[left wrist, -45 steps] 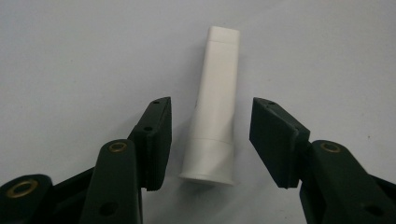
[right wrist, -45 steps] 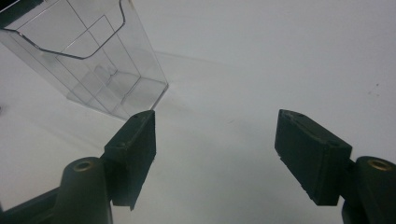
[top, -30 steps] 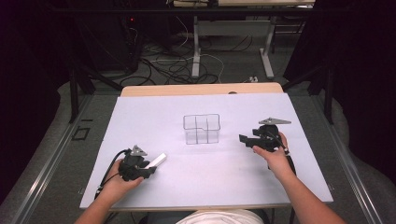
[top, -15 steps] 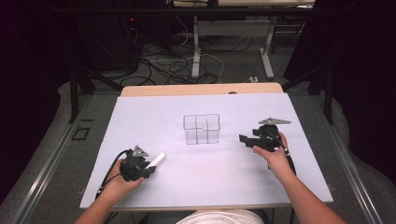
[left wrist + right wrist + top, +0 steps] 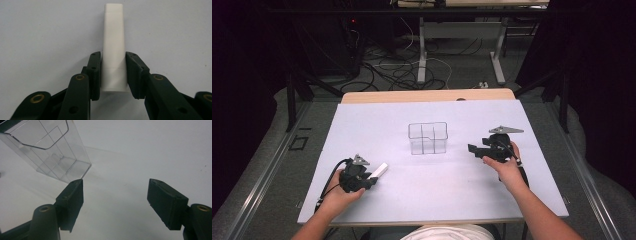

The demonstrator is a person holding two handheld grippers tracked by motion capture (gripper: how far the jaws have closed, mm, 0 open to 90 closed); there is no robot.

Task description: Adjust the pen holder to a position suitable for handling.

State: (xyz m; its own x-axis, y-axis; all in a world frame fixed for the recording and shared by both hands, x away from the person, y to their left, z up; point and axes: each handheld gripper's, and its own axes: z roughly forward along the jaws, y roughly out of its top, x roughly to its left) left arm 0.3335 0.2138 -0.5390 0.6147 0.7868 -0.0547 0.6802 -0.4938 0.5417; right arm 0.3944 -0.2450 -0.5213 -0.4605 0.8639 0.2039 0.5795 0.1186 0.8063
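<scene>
A white block [image 5: 113,47] is held by the left gripper [image 5: 371,181] at the near left part of the table [image 5: 362,120]. In the left gripper view, the two black jaws are pressed on the block's two long sides, and its far end sticks out past them. The jaws have just been closing on it. The block lies low over the white table top, with bare white room seen on both sides of it. The near edge of the table is close behind the left hand [image 5: 337,197].

The right gripper [image 5: 472,149] is held at the right side of the table, with its jaws pointed left. Its jaws are seen wide apart in the right gripper view, and nothing is between them. A clear box [image 5: 428,137] with small walls inside stands in the middle of the table. It is near the right gripper but is not touched by it. Much open table is left between the block and the clear box.
</scene>
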